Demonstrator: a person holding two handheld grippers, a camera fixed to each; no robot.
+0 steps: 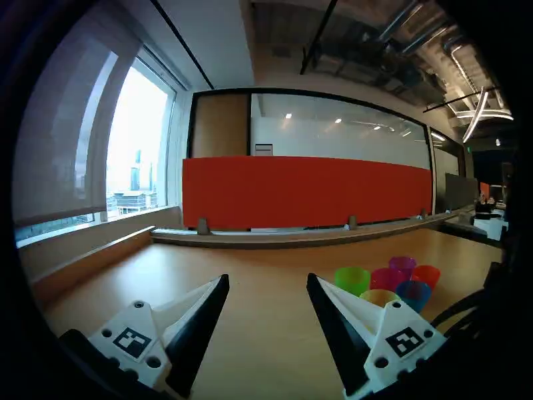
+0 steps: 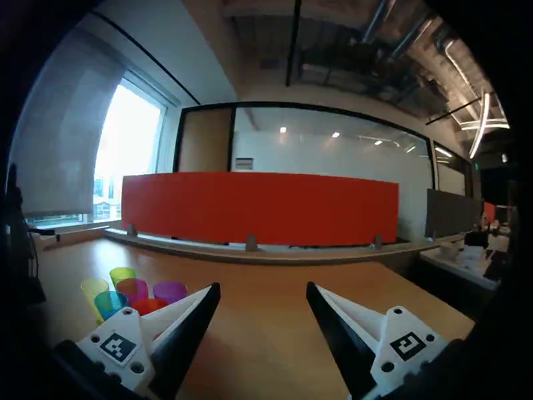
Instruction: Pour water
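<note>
Your left tool point(image 1: 267, 277) and right tool point(image 2: 263, 285) are both spread wide, holding nothing; the cups point(image 1: 386, 279) sit on the desk point(image 1: 200, 260) between them.

Open tabletop point(image 1: 266, 267) ahead — cups point(image 1: 388, 278) clustered aside; partition point(image 1: 300, 190) beyond

Wooden desk point(image 1: 266, 260) stretching beneath and beyond jaws. Red partition point(image 1: 306, 190) standing along desk's far edge, straight ahead of jaws. Window point(image 1: 136, 153) glowing left of jaws, blind point(image 1: 60, 150) hanging beside it. Glass wall point(image 1: 333, 133) rising behind partition. Ceiling pipes point(image 1: 406, 23) running overhead, light strip point(image 1: 478, 113) shining up right of jaws.
</note>
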